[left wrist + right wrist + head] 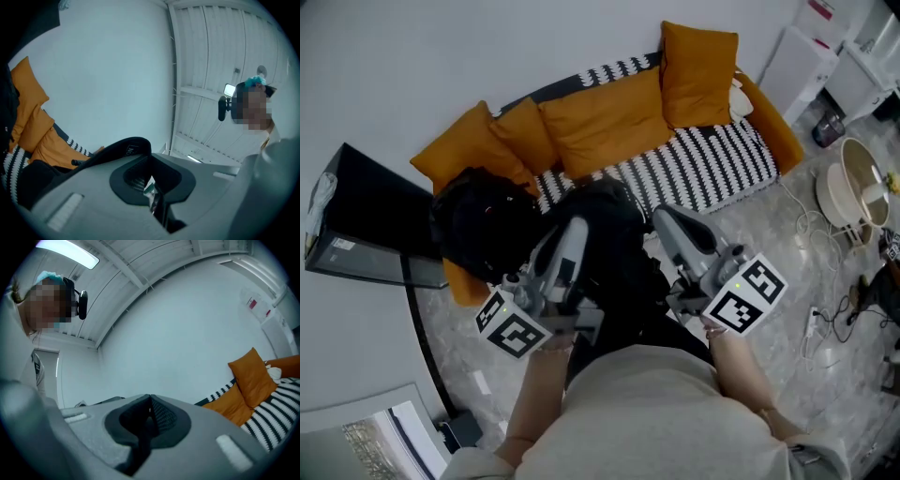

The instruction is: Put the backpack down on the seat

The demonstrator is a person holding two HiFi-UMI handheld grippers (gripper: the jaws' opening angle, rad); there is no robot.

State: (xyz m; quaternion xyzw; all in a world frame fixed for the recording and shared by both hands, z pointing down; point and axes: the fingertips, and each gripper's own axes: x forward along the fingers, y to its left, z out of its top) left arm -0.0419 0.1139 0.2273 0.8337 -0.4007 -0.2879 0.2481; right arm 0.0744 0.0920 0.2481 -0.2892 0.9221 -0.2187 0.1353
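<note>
The black backpack (487,225) hangs in front of the left end of the sofa seat (703,164), which has a black-and-white striped cover and orange cushions (605,117). My left gripper (574,234) is shut on a thin black strap (126,147) that loops over its jaws and runs down to the bag's bulk (33,180). My right gripper (670,220) is shut too, and a black strap (140,446) hangs from between its pads. Both sets of jaws (150,164) (150,401) point up at the wall and ceiling. Whether the bag rests on the seat is hidden.
A black cabinet (366,225) stands left of the sofa. White appliances (811,56) and a round fan-like thing (853,187) stand at the right, with cables (825,319) on the marble floor. The person's legs are right behind the bag.
</note>
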